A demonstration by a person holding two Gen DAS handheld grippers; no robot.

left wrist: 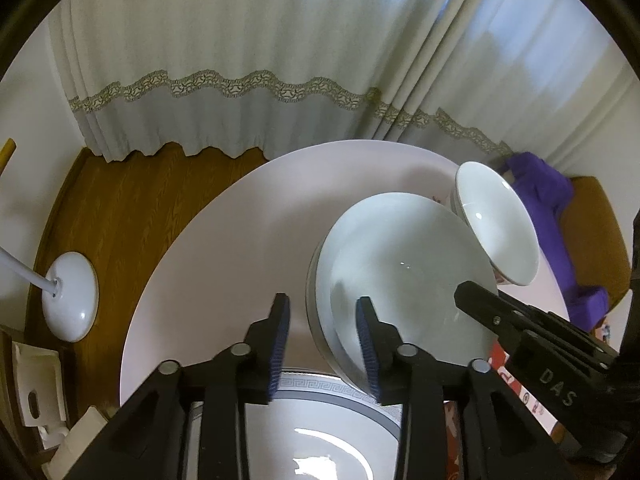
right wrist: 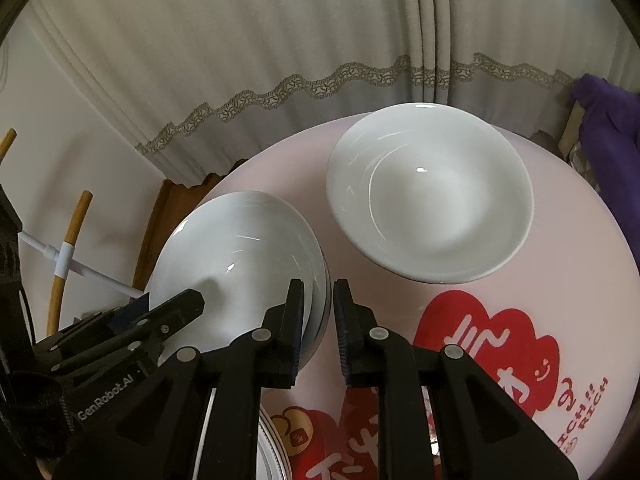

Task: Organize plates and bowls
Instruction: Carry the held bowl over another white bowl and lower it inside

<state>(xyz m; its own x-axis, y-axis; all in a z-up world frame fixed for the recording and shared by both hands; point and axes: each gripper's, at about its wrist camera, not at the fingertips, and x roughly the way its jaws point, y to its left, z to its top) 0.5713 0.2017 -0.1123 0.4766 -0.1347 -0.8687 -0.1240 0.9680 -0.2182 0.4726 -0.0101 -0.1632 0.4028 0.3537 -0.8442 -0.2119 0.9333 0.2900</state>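
Note:
A stack of white bowls point(left wrist: 400, 264) point(right wrist: 240, 248) sits on a round pink table point(left wrist: 220, 260) point(right wrist: 580, 240). My left gripper point(left wrist: 323, 308) is open across the stack's near rim, with the left pad clear of it and the right finger over the inside. My right gripper point(right wrist: 319, 292) straddles the opposite rim, one finger inside and one outside, with a thin gap at the outer pad. A single white bowl point(left wrist: 496, 220) point(right wrist: 432, 192) stands beyond the stack. A plate with a grey key-pattern border point(left wrist: 320, 392) lies under my left gripper.
Curtains hang close behind the table. A white lamp base point(left wrist: 70, 296) stands on the wood floor at left, with white packaging point(left wrist: 36, 384) nearby. Purple cloth point(left wrist: 548, 208) lies on a bench at right. Red printed graphics point(right wrist: 480, 352) cover the table's near right part.

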